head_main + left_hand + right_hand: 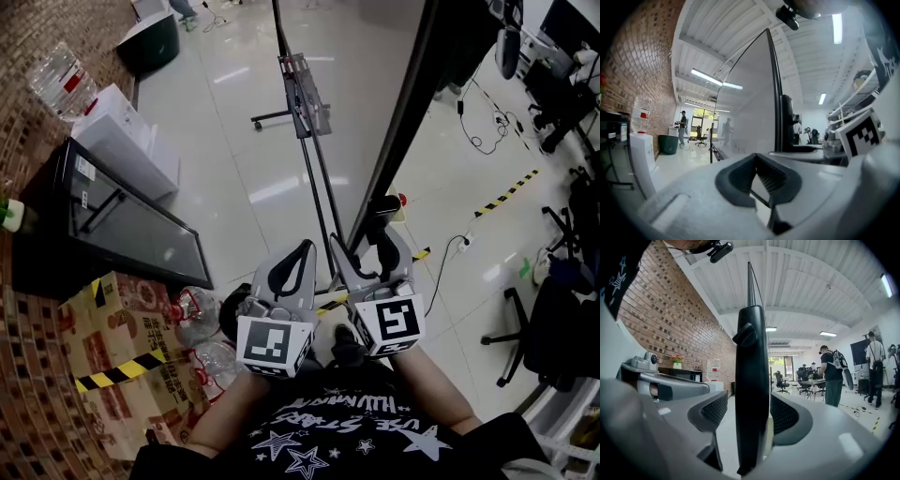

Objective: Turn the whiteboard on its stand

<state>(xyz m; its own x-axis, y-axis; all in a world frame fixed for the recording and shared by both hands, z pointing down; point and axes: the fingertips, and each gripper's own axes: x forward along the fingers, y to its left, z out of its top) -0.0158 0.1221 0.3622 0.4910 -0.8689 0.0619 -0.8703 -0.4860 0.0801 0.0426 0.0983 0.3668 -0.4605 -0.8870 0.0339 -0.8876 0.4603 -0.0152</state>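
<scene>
Left gripper (307, 247) level, jaws together; right gripper (368, 242) just beside it (also level), jaws apart

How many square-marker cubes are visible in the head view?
2. One cube rides the left claw, the other cube the right claw, side by side at bottom centre; none looks hidden.

Head view downward, all views share whiteboard (398, 117)
</scene>
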